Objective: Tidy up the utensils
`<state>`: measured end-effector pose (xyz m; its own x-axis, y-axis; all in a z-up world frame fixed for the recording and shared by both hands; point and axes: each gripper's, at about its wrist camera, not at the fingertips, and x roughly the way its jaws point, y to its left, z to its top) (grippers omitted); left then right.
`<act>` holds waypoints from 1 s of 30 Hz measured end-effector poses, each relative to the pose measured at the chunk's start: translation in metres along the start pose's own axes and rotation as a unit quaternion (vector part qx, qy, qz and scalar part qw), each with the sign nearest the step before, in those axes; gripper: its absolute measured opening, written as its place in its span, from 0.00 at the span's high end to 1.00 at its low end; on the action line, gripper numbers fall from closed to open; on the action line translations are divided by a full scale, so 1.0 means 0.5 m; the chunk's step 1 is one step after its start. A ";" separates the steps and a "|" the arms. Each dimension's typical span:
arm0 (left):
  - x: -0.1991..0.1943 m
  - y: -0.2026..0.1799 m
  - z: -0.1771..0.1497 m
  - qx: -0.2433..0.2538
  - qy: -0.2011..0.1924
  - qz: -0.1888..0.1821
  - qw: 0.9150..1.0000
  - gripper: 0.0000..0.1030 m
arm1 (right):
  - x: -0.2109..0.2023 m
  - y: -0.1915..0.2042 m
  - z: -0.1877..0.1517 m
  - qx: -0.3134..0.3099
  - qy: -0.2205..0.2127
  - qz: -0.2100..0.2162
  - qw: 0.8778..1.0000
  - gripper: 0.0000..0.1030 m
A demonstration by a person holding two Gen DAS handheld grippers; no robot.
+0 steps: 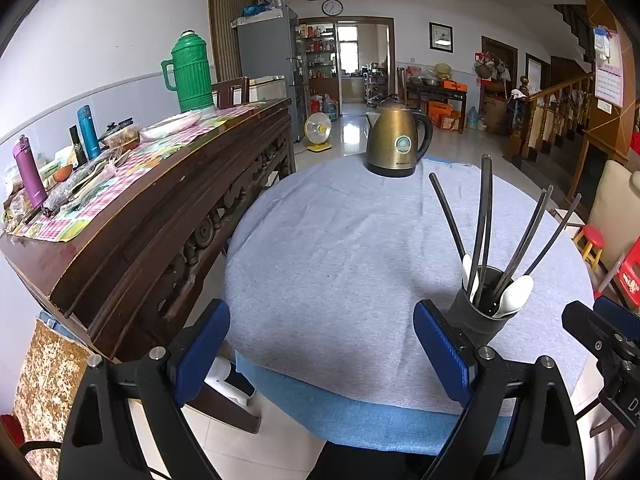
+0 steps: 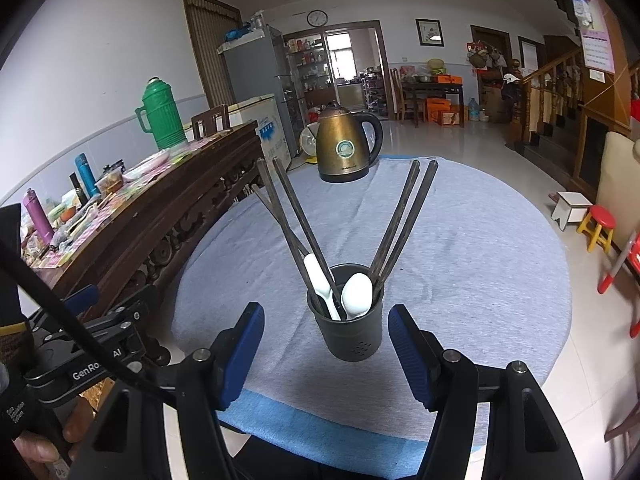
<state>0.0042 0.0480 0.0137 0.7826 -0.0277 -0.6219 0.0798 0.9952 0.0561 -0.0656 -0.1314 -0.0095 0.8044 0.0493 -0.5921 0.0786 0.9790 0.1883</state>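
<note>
A dark grey utensil holder [image 2: 354, 336] stands upright on the round table's blue-grey cloth [image 2: 460, 248]. It holds several dark chopsticks [image 2: 400, 216] fanned left and right and two white spoons [image 2: 356, 294]. My right gripper [image 2: 326, 344] is open and empty, its blue pads either side of the holder, just in front of it. My left gripper [image 1: 320, 344] is open and empty over the table's near edge, with the holder [image 1: 478, 314] just right of its right pad. The chopsticks [image 1: 486, 216] and spoons [image 1: 516, 294] show there too.
A bronze electric kettle [image 2: 346, 148] stands at the table's far edge. A long dark wooden sideboard [image 1: 160, 200] runs along the left, carrying a green thermos [image 1: 190, 72], bottles and dishes. A red stool [image 2: 598, 228] and a white stool stand on the floor at right.
</note>
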 end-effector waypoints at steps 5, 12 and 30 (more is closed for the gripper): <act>-0.007 -0.006 0.000 0.004 -0.002 0.003 1.000 0.10 | -0.003 -0.005 0.001 0.005 -0.002 0.002 1.000 0.34; -0.029 -0.014 0.001 0.009 -0.010 0.010 1.000 0.10 | -0.017 -0.013 -0.002 0.007 -0.008 0.010 1.000 0.34; -0.096 -0.052 0.006 0.033 -0.037 0.031 0.998 0.10 | -0.058 -0.038 -0.004 0.014 -0.026 0.030 0.999 0.34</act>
<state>-0.0336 0.0234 0.0442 0.8305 0.0237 -0.5565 0.0689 0.9870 0.1450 -0.0918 -0.1510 0.0027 0.8380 0.0968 -0.5370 0.0453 0.9684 0.2454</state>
